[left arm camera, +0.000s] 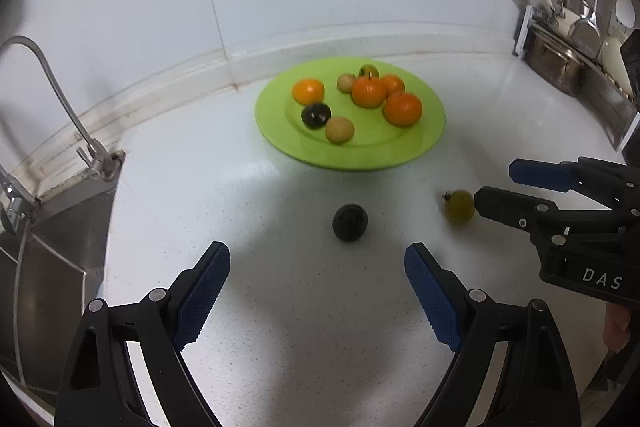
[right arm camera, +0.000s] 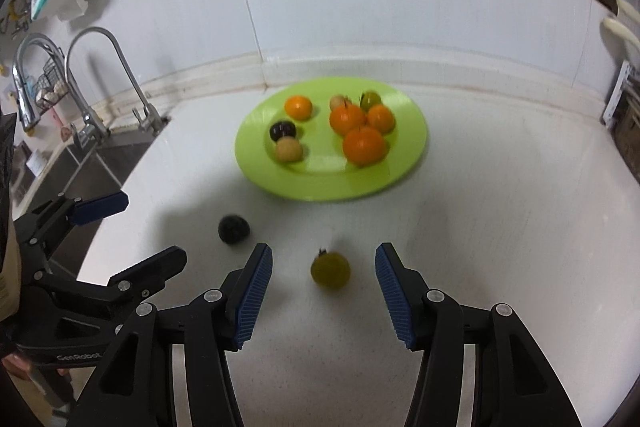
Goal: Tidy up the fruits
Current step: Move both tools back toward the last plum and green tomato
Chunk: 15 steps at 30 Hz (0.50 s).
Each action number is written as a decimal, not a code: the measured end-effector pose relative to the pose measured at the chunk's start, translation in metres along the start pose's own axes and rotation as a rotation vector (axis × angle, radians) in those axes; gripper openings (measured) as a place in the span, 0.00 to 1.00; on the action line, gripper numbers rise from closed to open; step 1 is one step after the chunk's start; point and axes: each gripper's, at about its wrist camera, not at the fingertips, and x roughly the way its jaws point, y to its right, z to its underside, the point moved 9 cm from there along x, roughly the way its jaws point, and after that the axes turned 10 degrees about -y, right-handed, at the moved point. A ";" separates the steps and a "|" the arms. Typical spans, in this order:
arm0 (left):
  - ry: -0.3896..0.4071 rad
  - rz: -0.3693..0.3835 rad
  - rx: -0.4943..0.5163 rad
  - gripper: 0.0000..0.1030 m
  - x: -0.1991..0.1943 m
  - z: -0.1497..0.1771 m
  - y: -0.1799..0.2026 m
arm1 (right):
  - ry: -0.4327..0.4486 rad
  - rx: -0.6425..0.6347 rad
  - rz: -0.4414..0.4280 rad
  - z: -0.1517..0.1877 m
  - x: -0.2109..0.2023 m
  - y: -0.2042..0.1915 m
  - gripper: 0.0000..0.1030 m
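1. White kitchen worktop [left arm camera: 280,307] against a tiled wall, sink and tap off to the left; green plate [left arm camera: 424,143] sits well ahead of both claws, holding four orange fruits, two tan ones, one dark, one greenish.
2. Left claw [left arm camera: 316,267]: jaws wide, nothing between them. Dark fruit [left arm camera: 350,222] lies loose on the worktop just ahead of the tips, centred.
3. Right claw [right arm camera: 324,275]: jaws partly open, not touching anything. Olive-green fruit [right arm camera: 330,270] lies between the pads, clear of both.
4. Risk: both fruits are round on a smooth surface; a pad touching off-centre would likely roll one away, the dark one perhaps towards the sink.
5. Risk: claws work close together; the right claw's nearer finger sits just beside the olive fruit, so a clash looks possible.
6. Unclear: motion blur softens the fruits; kinds uncertain. The hands are mostly cut off at the frame edges.
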 end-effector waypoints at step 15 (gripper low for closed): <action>-0.046 0.057 0.029 0.72 0.044 -0.012 0.006 | -0.071 0.025 0.015 0.013 0.033 0.011 0.47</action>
